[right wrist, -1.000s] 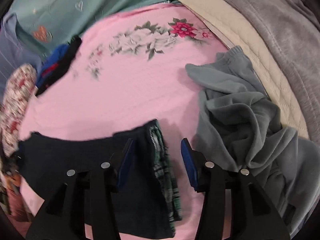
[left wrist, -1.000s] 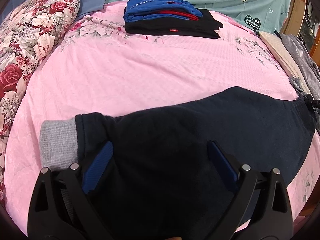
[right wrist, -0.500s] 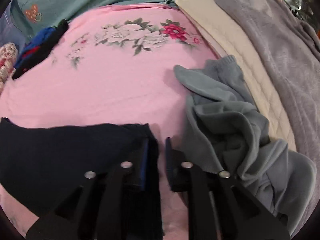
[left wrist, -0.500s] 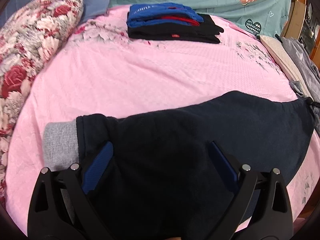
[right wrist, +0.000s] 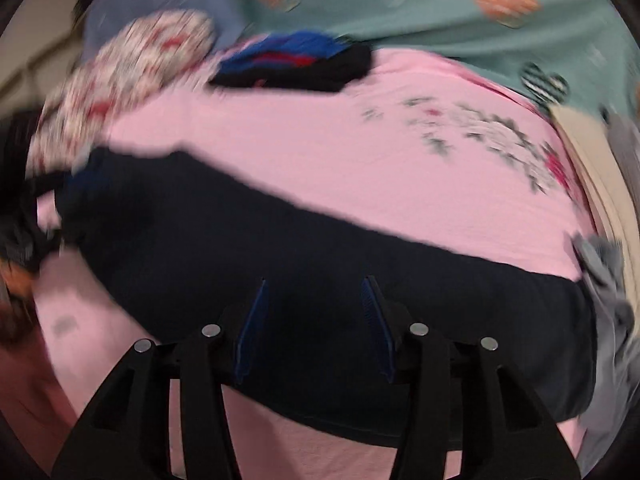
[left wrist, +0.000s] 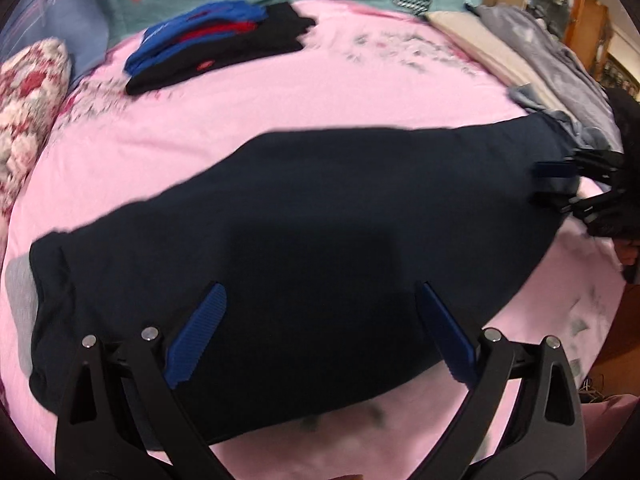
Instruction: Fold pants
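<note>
Dark navy pants (left wrist: 320,240) lie across the pink bed sheet (left wrist: 280,92), with a grey cuff (left wrist: 18,292) at the left end. My left gripper (left wrist: 320,320) is open above the pants' near edge and holds nothing. My right gripper (right wrist: 316,312) is open above the pants (right wrist: 320,272) near their waist end. It also shows in the left wrist view (left wrist: 560,184) at the right end of the pants. The right wrist view is blurred.
A stack of folded blue, red and black clothes (left wrist: 216,48) sits at the far side of the bed. A floral pillow (left wrist: 28,92) lies at the left. Grey and cream garments (left wrist: 540,64) are piled at the right, by the bed edge.
My right gripper, nearly shut at the waist end half a second ago, has opened and swung left to face along the pants. The left gripper stayed open and shifted right.
</note>
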`<state>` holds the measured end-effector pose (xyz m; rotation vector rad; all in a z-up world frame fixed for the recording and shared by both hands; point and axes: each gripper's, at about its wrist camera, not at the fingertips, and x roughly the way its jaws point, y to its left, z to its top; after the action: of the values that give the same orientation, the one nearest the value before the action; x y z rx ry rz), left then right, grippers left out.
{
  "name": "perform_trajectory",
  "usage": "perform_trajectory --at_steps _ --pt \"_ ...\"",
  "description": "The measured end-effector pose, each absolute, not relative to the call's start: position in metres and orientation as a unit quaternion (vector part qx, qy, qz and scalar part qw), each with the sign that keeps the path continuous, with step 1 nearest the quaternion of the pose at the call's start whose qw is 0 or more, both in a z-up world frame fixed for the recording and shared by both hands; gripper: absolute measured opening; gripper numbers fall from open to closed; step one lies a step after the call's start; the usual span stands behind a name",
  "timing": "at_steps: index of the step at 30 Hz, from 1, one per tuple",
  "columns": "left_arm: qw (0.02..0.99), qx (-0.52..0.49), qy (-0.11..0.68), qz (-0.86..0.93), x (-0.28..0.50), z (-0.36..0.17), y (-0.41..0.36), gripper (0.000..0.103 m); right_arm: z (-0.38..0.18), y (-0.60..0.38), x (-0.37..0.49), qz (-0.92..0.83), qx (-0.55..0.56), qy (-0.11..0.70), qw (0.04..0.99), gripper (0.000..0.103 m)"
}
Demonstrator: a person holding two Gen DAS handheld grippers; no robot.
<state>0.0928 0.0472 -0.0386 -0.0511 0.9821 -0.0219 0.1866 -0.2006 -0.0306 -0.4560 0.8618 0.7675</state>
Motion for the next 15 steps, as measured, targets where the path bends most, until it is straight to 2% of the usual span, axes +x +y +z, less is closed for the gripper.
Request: perform_trajectory --at_steps 5,6,8,9,11,15 --pt "0.879 -0.051 0.474 -0.006 0.069 -0.037 0.080 0.098 -0.034 -0.287 0.212 0.291 -0.137 0.456 0.830 0.051" --pt "0.878 -0.040 0.476 0.003 0.067 -0.035 0.082 0.098 -0.033 -0.316 0.220 0.286 -0.091 0.467 0.832 0.050" --pt "0.877 -0.018 0.479 0.026 0.065 -0.030 0.083 0.098 -0.031 -0.357 0.231 0.274 -0.003 0.488 0.829 0.040" --pt "0.879 -0.012 0.475 0.038 0.066 -0.025 0.082 0.098 -0.028 -0.375 0.234 0.243 0.022 0.491 0.836 0.040" --pt "0.893 -0.027 0.449 0.016 0.070 -0.009 0.073 0.098 -0.019 -0.385 0.228 0.169 -0.011 0.475 0.863 0.041" --pt "0.902 -0.069 0.423 -0.053 0.097 0.003 0.036 0.098 -0.008 -0.368 0.213 0.219 0.007 0.425 0.878 0.041"
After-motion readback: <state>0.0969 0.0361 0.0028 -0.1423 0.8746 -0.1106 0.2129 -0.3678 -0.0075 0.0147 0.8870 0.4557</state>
